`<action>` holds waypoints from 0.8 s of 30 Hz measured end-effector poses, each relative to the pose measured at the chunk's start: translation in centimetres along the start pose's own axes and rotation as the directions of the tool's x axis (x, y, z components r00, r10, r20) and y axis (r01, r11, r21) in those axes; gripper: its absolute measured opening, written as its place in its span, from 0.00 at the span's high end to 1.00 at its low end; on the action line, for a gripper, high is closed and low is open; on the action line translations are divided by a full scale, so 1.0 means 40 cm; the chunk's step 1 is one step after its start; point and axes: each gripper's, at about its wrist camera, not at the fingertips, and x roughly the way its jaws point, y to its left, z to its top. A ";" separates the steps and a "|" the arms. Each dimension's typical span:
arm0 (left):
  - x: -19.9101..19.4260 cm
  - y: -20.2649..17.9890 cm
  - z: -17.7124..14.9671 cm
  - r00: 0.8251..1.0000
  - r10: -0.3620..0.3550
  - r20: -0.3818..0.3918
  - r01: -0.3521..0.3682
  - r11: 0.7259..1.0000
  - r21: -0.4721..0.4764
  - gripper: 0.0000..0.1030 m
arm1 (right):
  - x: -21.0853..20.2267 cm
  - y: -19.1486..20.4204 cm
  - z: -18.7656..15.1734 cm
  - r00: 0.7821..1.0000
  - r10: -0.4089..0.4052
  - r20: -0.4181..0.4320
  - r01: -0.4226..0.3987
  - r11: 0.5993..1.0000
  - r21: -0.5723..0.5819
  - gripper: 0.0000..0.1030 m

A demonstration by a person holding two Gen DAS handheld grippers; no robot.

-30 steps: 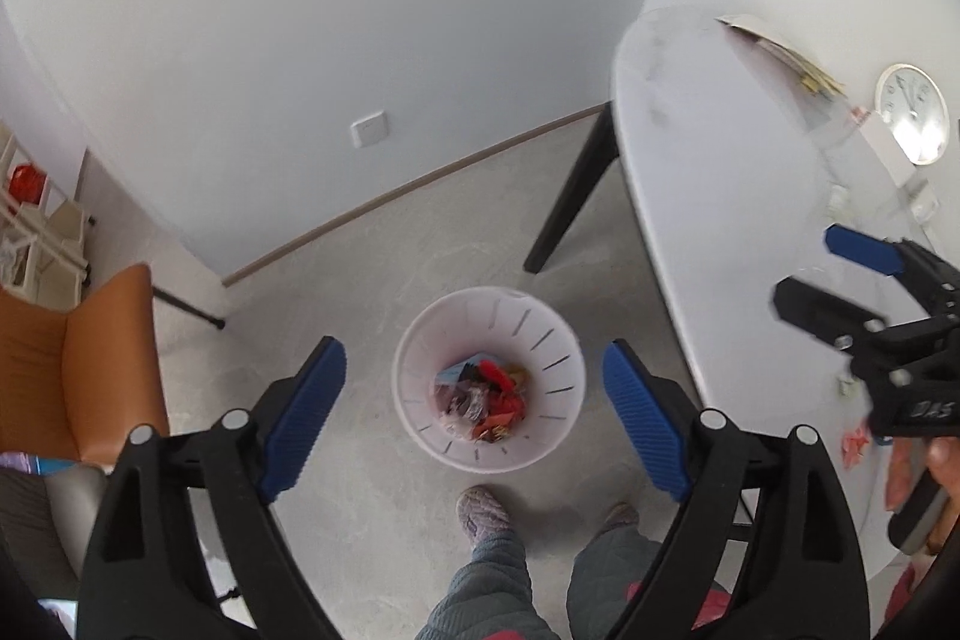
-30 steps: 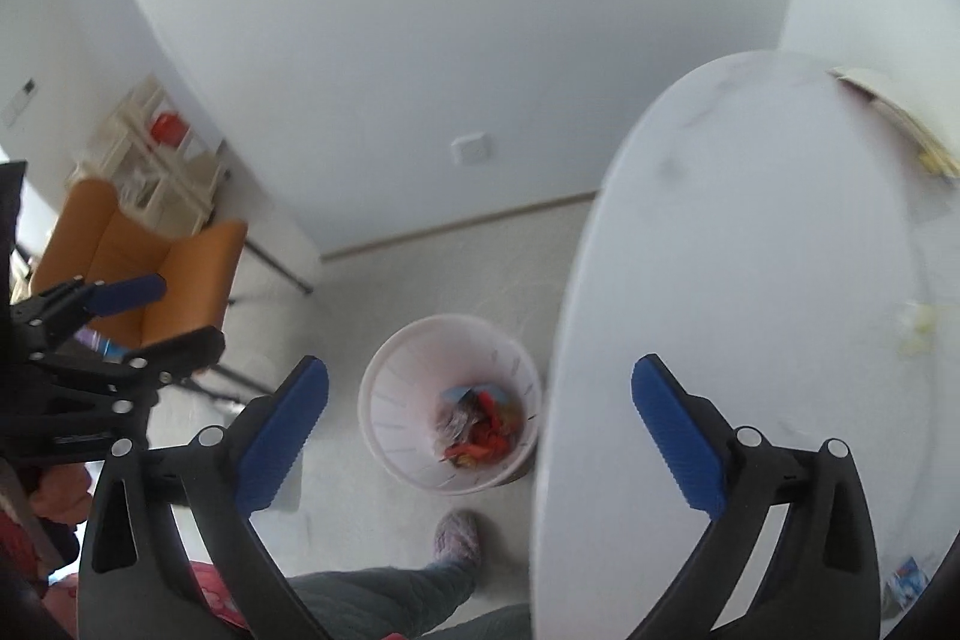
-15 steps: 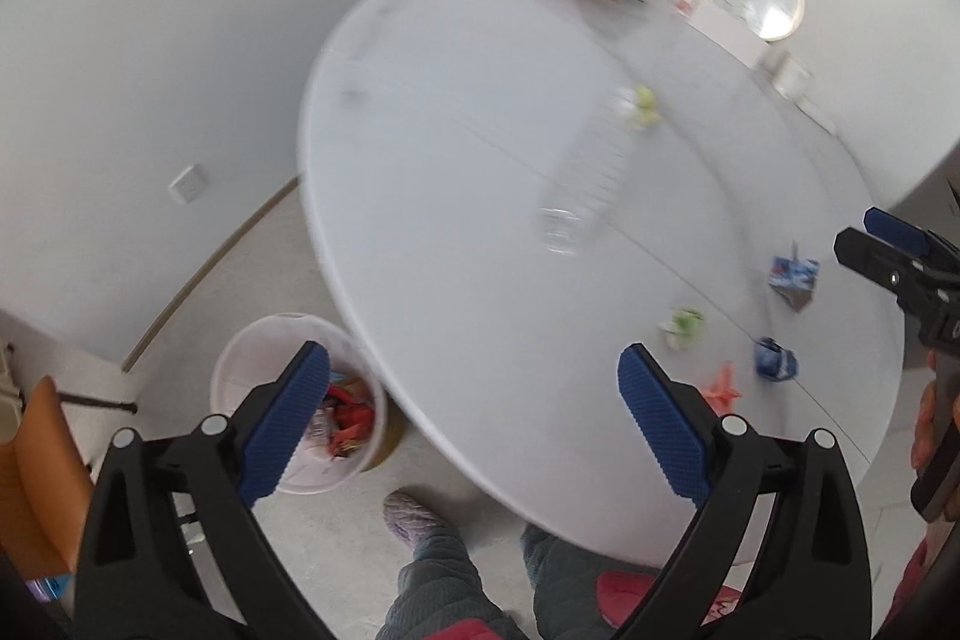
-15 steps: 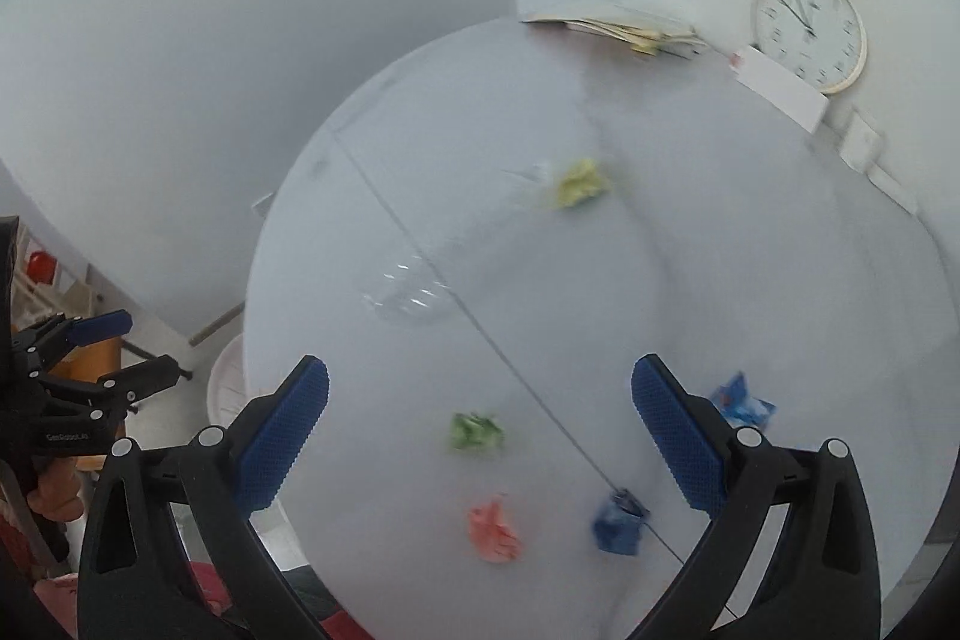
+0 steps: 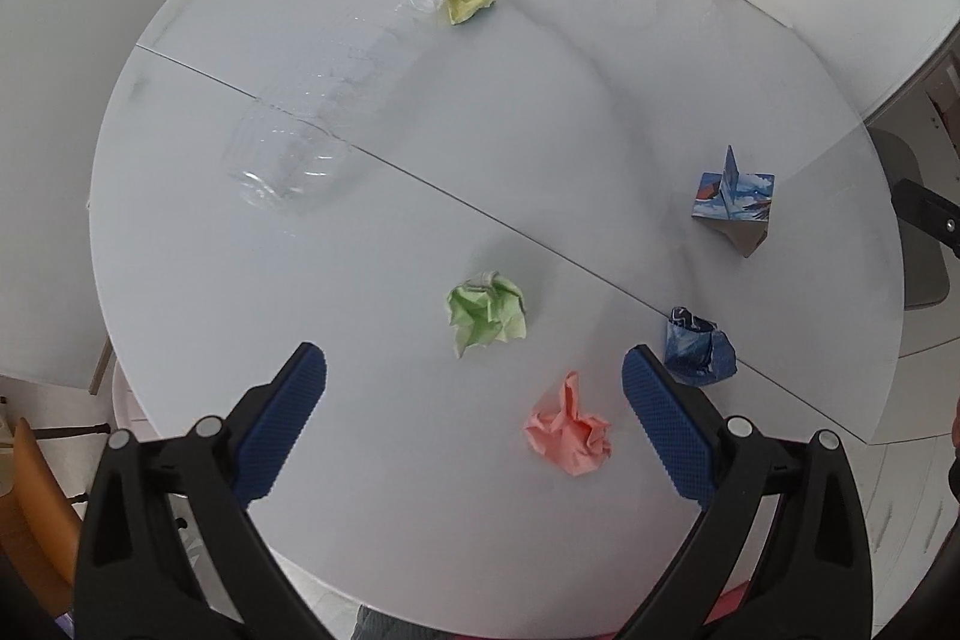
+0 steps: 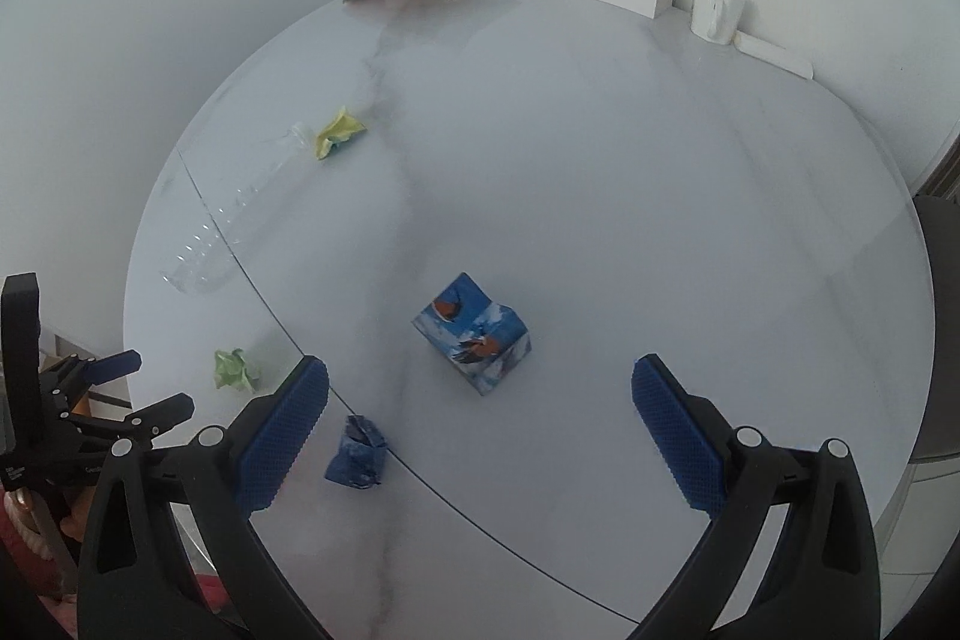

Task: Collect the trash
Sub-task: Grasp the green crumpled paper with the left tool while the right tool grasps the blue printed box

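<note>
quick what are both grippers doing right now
Left gripper: open, holding nothing.
Right gripper: open, holding nothing.

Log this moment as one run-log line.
phase: approach | left tool: open, empty, above green paper wad and pink paper wad | right tool: open, empty, above blue carton | table: clear bottle lying flat

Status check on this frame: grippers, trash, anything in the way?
Left gripper open, empty, above green paper wad. Right gripper open, empty, above blue printed carton. No obstruction between fingers and either.
</note>
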 end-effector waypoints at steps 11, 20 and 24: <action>0.129 -0.023 0.031 0.994 0.057 -0.095 -0.062 0.997 -0.053 0.13 | 0.097 -0.074 0.012 0.998 0.041 -0.049 -0.041 0.999 0.004 0.02; 0.184 -0.045 0.040 0.987 0.039 -0.156 -0.044 0.999 -0.030 0.54 | 0.142 -0.077 0.015 0.994 0.066 -0.088 -0.064 0.998 0.017 0.02; 0.179 -0.043 0.048 0.988 0.010 -0.156 -0.014 1.000 -0.025 0.66 | 0.162 -0.042 0.019 0.991 0.077 -0.108 -0.082 0.995 -0.047 0.02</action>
